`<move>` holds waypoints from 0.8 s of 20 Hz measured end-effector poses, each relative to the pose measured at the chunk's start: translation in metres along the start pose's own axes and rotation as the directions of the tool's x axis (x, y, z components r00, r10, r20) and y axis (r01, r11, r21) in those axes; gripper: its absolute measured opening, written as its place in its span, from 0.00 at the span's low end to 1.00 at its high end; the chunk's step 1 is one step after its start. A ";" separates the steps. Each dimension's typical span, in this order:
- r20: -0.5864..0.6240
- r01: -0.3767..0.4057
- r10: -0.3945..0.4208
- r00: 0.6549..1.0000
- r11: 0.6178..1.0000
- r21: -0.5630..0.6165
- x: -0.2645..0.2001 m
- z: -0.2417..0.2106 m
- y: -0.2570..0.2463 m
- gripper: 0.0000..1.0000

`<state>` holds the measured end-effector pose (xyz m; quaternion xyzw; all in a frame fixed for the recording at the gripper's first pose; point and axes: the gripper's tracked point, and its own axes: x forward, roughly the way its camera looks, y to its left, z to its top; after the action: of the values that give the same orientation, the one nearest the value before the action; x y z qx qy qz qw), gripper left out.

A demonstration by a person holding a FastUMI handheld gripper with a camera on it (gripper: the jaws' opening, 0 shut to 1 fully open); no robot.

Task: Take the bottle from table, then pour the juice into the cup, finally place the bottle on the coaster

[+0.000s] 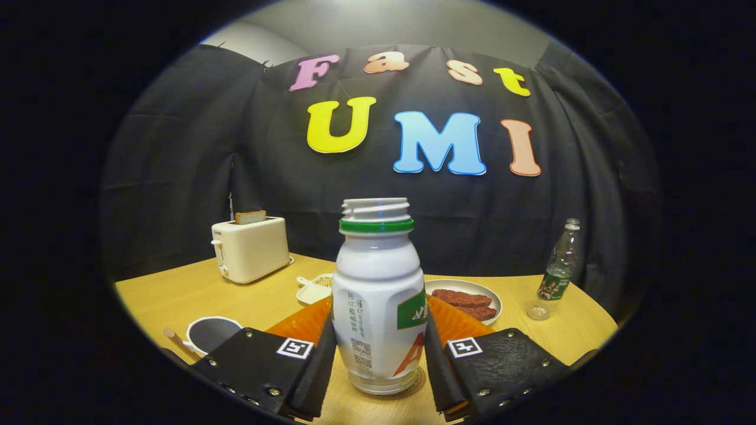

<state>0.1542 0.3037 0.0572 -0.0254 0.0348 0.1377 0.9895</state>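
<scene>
Between my jaws (378, 360) stands the bottle (378, 295), white, upright, its cap off and a green ring below the open threaded neck. Both fingers (313, 366) press against its lower sides, so I have it gripped, and the jaws point level and straight ahead, low over the wooden surface (177, 295). The bottle's base seems to sit on a round coaster (413, 386), of which I see just a thin edge under it, though I cannot tell whether the base rests fully on it. Beyond my left finger, near the surface's front edge, lies a dark round cup (209, 333) with a white rim. Farther back on the left is a cream toaster (251, 248) with a slice of bread poking out of its slot. Behind the bottle I see a small white dish (316, 287) and a plate (466, 295) holding reddish-brown strips. Well apart, at the far right, stands a clear plastic bottle (558, 268) with a green label.
</scene>
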 end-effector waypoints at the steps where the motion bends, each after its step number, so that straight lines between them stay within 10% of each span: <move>1: 0.002 0.006 -0.006 1.000 1.000 -0.001 0.001 -0.002 -0.003 0.68; 16: -0.032 0.043 -0.041 0.999 0.997 0.068 0.020 -0.037 -0.015 0.68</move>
<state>0.1753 0.2924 0.0192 0.0059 0.0539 0.1153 0.9919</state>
